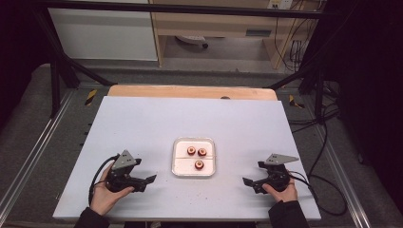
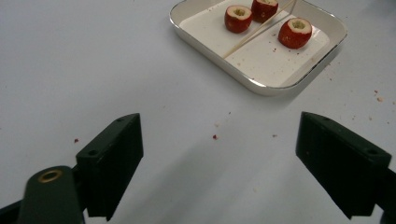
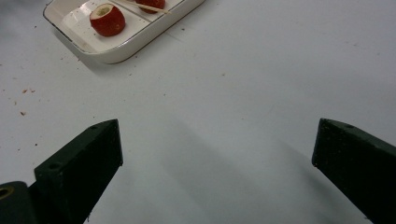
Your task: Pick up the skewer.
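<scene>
A white square tray (image 1: pixel 177 164) sits at the middle of the white table and holds three red cored fruits (image 1: pixel 191 150) (image 1: pixel 202 152) (image 1: pixel 199 165) and a thin wooden skewer (image 1: pixel 183 156). My left gripper (image 1: pixel 148 182) rests left of the tray, open and empty. In the left gripper view its jaws (image 2: pixel 219 158) stand wide apart, with the tray (image 2: pixel 219 65), fruits (image 2: pixel 238 17) and skewer (image 2: pixel 257 30) ahead. My right gripper (image 1: pixel 249 184) sits right of the tray, also open and empty. Beyond its jaws (image 3: pixel 217 163) in the right gripper view are the tray (image 3: pixel 107 53) and one fruit (image 3: pixel 107 18).
Small red crumbs (image 2: pixel 215 136) lie scattered on the table near the tray. The white board (image 1: pixel 142 123) lies on a wooden tabletop (image 1: pixel 190 91). Black frame bars (image 1: pixel 62 66) and cables (image 1: pixel 328 185) run along the sides.
</scene>
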{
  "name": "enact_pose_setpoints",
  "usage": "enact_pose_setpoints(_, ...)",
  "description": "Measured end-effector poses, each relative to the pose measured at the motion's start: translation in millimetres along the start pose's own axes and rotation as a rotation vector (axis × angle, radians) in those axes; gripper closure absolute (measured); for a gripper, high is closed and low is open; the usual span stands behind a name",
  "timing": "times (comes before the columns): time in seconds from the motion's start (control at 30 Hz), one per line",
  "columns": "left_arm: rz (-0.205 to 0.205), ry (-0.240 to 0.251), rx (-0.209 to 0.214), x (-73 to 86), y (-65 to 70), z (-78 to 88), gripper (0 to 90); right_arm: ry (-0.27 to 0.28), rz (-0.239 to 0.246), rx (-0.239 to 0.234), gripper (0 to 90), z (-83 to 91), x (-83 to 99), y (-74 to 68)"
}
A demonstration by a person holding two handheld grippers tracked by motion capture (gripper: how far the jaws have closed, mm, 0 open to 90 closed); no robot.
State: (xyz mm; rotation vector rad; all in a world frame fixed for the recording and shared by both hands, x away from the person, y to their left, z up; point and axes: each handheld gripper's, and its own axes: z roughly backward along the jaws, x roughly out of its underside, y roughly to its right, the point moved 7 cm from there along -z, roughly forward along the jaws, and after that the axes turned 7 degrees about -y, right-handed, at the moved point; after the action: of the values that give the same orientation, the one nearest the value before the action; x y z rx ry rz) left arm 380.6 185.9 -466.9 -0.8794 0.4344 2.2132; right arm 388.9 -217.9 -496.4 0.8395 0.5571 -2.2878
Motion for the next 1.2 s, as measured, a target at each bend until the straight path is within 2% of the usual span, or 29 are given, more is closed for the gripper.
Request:
enact_pose_setpoints(0.13, -0.009, -0.014, 0.000, -13.3, 6.7, -6.0, 20.6, -0.002, 0.000, 0.002, 2.3, -0.6, 0.2, 0.0)
enact_pose_setpoints(0.27, -0.015, -0.032, -0.018, -25.6, 10.7, -16.6, 31.5, -0.004, 0.004, 0.002, 2.3, -0.4, 0.2, 0.2)
enact_pose_setpoints(0.4, 0.000, -0.048, -0.035, -39.4, 13.1, -30.9, 43.8, -0.003, 0.005, 0.005, 2.4, -0.6, 0.2, 0.5)
enact_pose_setpoints(0.5, -0.003, -0.055, -0.046, -43.6, 14.1, -36.5, 52.3, -0.004, 0.006, 0.005, 2.6, -0.7, 0.1, 0.7)
enact_pose_setpoints(0.57, -0.004, -0.061, -0.051, -47.7, 15.2, -42.4, 54.9, -0.006, 0.004, 0.005, 2.6, -0.9, 0.3, 0.5)
enact_pose_setpoints(0.6, -0.002, -0.065, -0.049, -49.6, 15.9, -45.4, 61.1, -0.006, 0.004, 0.004, 2.7, -1.2, 0.3, 0.4)
enact_pose_setpoints(0.63, 0.000, -0.067, -0.045, -51.6, 16.5, -48.4, 61.1, -0.006, 0.004, 0.004, 2.7, -1.2, 0.3, 0.4)
enact_pose_setpoints(0.7, -0.001, -0.084, -0.046, -56.9, 17.6, -58.6, 67.6, -0.007, 0.006, 0.004, 2.8, -1.1, 0.4, 0.6)
enact_pose_setpoints(0.9, 0.007, -0.104, -0.046, -63.8, 19.6, -74.4, 81.0, -0.007, 0.004, 0.002, 2.8, -1.2, 0.4, 0.2)
enact_pose_setpoints(1.1, 0.015, -0.117, -0.058, -69.5, 18.3, -88.8, 90.0, -0.007, 0.003, -0.001, 2.9, -1.2, 0.4, -0.1)
enact_pose_setpoints(1.2, 0.020, -0.125, -0.063, -70.3, 16.2, -95.4, 90.0, -0.007, 0.005, -0.001, 3.0, -1.3, 0.4, -0.2)
